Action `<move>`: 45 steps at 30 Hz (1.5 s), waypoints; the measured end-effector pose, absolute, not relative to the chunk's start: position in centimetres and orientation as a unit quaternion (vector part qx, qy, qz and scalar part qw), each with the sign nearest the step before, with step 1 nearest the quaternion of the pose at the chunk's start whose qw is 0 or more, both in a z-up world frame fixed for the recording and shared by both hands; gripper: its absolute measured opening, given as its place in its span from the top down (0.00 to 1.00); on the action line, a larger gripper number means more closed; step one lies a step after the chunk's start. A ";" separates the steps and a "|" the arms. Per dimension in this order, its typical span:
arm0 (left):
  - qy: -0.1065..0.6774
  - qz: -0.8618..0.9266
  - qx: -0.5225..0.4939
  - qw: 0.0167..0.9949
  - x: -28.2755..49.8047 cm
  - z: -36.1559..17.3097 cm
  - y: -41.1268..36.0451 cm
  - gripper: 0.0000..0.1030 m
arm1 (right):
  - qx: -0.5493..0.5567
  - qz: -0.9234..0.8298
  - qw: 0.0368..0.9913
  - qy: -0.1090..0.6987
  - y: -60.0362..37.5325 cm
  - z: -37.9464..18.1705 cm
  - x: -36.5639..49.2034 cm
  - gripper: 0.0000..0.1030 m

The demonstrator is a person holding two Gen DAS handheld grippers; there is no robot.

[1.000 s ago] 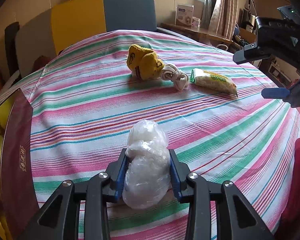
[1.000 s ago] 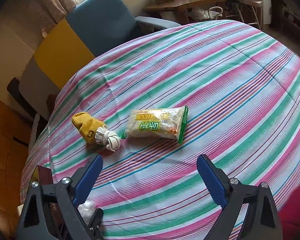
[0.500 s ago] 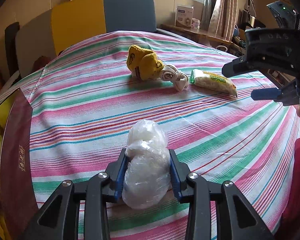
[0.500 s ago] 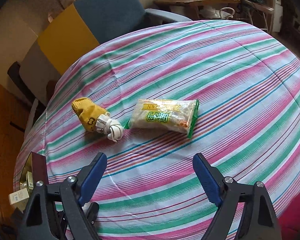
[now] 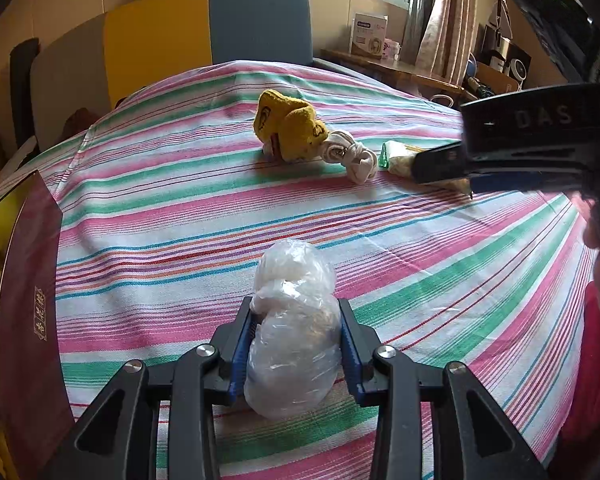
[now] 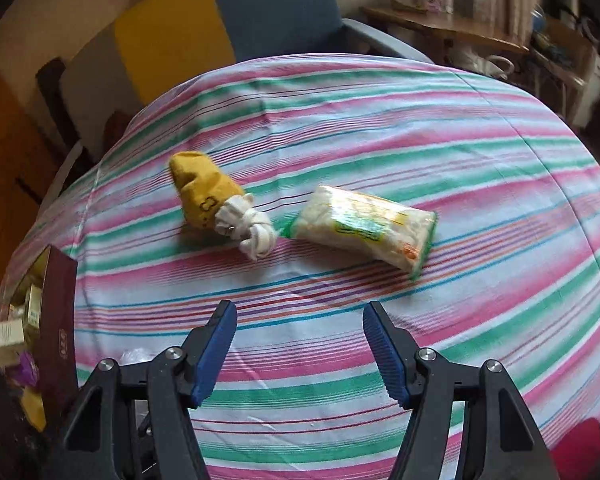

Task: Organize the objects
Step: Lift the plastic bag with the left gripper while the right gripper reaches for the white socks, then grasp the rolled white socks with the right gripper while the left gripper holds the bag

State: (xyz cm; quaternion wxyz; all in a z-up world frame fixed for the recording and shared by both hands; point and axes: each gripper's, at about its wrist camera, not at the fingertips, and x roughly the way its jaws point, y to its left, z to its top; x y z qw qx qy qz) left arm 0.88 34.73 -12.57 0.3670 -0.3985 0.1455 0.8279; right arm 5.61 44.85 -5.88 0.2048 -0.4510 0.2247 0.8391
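Left hand-held gripper [image 5: 294, 344] pinching plastic bag [image 5: 294, 332] near box [image 5: 28, 312] at table [image 5: 180, 216] edge; right hand-held gripper [image 6: 300, 354] spread wide above bare cloth short of snack packet [image 6: 364, 230].

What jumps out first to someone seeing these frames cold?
The left gripper, low in the left wrist view, is shut on a crumpled clear plastic bag. Mid-table on the striped tablecloth lie a yellow sock bundle tied to a white knotted cloth, and beside it a snack packet. The right gripper hangs open above the cloth, short of the packet.
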 end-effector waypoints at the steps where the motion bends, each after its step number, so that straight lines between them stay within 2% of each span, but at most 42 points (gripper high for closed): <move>1: 0.144 0.828 -0.399 0.368 0.9 -12.6 34.7 0.63 | -0.456 0.843 0.195 0.209 44.5 -5.8 5.1 0.35; 7: 0.139 0.826 -0.401 0.372 0.9 -12.7 34.7 0.63 | -0.476 0.863 0.146 0.085 42.7 -6.0 0.4 0.34; 14: 0.135 0.825 -0.402 0.373 0.9 -12.6 34.9 0.63 | -0.517 0.844 0.145 0.019 43.4 -8.3 -5.9 0.34; 15: 0.134 0.825 -0.403 0.373 0.9 -12.6 34.9 0.63 | -0.523 0.840 0.144 0.011 43.5 -8.8 -6.6 0.37; 16: 0.133 0.825 -0.403 0.374 0.8 -12.6 34.8 0.63 | -0.531 0.835 0.143 0.005 43.5 -9.2 -6.9 0.63; 17: 0.132 0.824 -0.404 0.374 0.8 -12.6 34.8 0.63 | -0.540 0.830 0.139 0.003 43.5 -9.6 -7.1 0.71; 22: 0.130 0.824 -0.404 0.375 0.7 -12.7 34.9 0.63 | -0.542 0.834 0.104 0.015 42.3 -8.8 -4.1 0.72; 25: 0.131 0.824 -0.404 0.374 0.7 -12.7 34.9 0.63 | -0.559 0.822 0.080 0.068 41.9 -9.0 -1.0 0.72; 30: 0.135 0.826 -0.402 0.372 1.0 -12.6 34.8 0.63 | -0.557 0.822 0.087 0.077 40.4 -9.3 3.3 0.72; 40: 0.148 0.829 -0.397 0.365 1.2 -12.6 34.9 0.63 | -0.542 0.830 0.083 0.102 41.0 -9.8 3.6 0.71; 45: 0.144 0.826 -0.406 0.364 1.1 -11.9 34.6 0.66 | -0.542 0.832 0.082 0.091 40.9 -9.9 3.4 0.71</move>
